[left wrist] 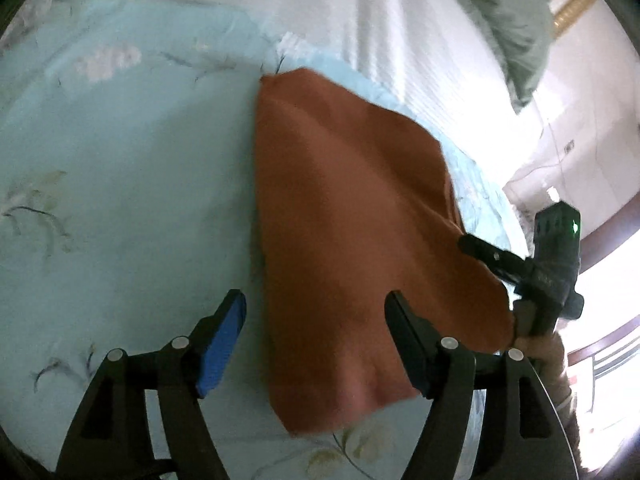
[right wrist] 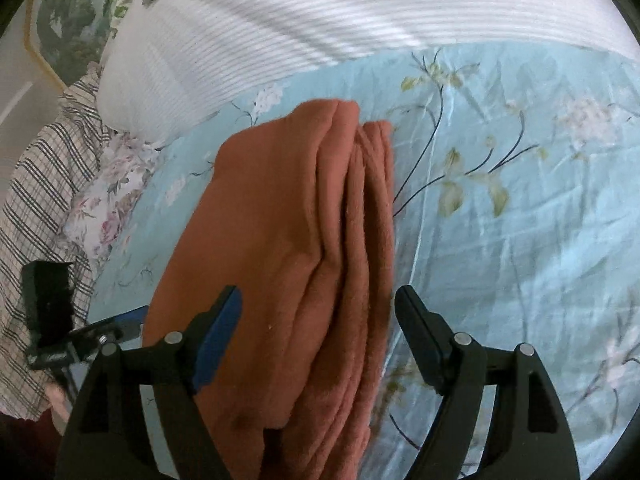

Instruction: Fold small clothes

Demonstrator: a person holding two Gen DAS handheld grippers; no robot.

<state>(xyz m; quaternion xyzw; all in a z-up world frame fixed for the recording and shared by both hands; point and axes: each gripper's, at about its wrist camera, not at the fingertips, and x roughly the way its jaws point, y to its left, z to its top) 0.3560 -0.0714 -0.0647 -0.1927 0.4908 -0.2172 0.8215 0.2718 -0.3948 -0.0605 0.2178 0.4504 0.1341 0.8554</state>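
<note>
Rust-orange garment (right wrist: 280, 240): soft fleecy cloth, folded into several layers, lying on a pale blue floral bedsheet (right wrist: 520, 220). Left gripper (left wrist: 316, 336): angled downward, fingers apart, nothing clamped; the garment's near edge lies below and between them. Right gripper (right wrist: 318, 332): angled downward, fingers apart, not pressing the cloth; the stacked fold edges run between them. Far side: white ribbed pillow (right wrist: 320, 12). Left, in the right wrist view: checked fabric (right wrist: 44, 184), part of the left gripper just beside the garment.
</note>
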